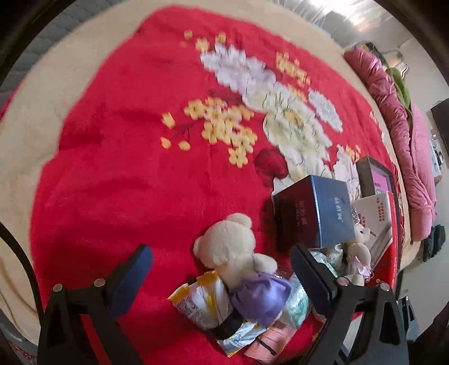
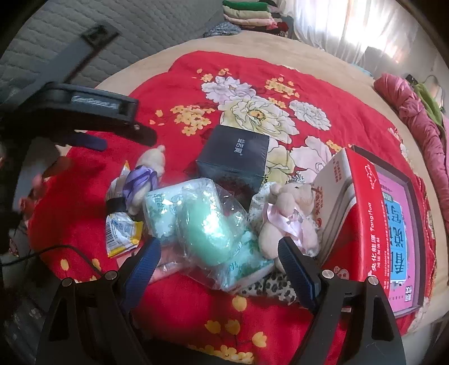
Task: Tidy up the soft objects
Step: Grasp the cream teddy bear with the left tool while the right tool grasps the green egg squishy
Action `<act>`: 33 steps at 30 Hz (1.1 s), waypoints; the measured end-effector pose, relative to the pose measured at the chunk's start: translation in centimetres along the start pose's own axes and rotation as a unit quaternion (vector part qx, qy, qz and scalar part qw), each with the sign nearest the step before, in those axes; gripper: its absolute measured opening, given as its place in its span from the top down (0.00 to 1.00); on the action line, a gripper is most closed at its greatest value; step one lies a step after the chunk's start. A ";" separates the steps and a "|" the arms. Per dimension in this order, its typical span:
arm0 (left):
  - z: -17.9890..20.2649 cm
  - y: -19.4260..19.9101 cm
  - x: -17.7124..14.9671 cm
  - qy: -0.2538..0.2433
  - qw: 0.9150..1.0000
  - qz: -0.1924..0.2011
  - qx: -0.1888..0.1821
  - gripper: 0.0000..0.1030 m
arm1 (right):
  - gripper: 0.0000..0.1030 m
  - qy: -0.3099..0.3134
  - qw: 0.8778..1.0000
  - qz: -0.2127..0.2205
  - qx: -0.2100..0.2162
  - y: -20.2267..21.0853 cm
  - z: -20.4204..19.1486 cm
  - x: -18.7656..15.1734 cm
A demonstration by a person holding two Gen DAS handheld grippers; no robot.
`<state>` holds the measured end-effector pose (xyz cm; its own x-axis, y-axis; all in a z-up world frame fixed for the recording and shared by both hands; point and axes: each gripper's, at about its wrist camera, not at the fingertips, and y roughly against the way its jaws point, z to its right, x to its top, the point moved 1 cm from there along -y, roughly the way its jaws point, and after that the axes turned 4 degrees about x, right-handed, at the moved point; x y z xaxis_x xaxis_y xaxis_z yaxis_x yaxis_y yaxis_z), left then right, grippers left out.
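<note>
A cream teddy bear in a purple dress [image 1: 241, 261] lies on the red flowered blanket [image 1: 126, 182], between and just beyond my open left gripper [image 1: 221, 255]. It also shows in the right wrist view [image 2: 146, 174]. A second bear in a pink dress [image 2: 289, 213] leans against a red box [image 2: 362, 224]; it shows small in the left wrist view [image 1: 359, 252]. Green tissue packs in clear plastic [image 2: 207, 224] lie in front of my open right gripper [image 2: 219, 252]. The left gripper [image 2: 92, 112] appears at the left of the right wrist view.
A dark blue box [image 1: 317, 207] [image 2: 235, 154] stands behind the pile. Yellow-white snack packets [image 1: 202, 303] [image 2: 120, 233] lie by the purple bear. Folded clothes [image 2: 249, 14] and a pink quilt [image 1: 398, 134] sit at the bed's far edges.
</note>
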<state>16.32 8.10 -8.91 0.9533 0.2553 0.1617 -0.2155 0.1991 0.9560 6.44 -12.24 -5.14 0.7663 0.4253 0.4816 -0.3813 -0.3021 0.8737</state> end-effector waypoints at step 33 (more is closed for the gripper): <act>-1.8 -2.7 3.4 0.086 0.986 -0.077 -0.119 0.51 | 0.56 0.017 0.999 0.009 0.035 -0.3 -0.5 0.2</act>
<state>19.81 10.14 -11.38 0.9329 0.3573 -0.0440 -0.1342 0.4586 0.8785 6.45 -11.67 -5.32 0.7408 0.4479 0.5005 -0.3576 -0.3678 0.8584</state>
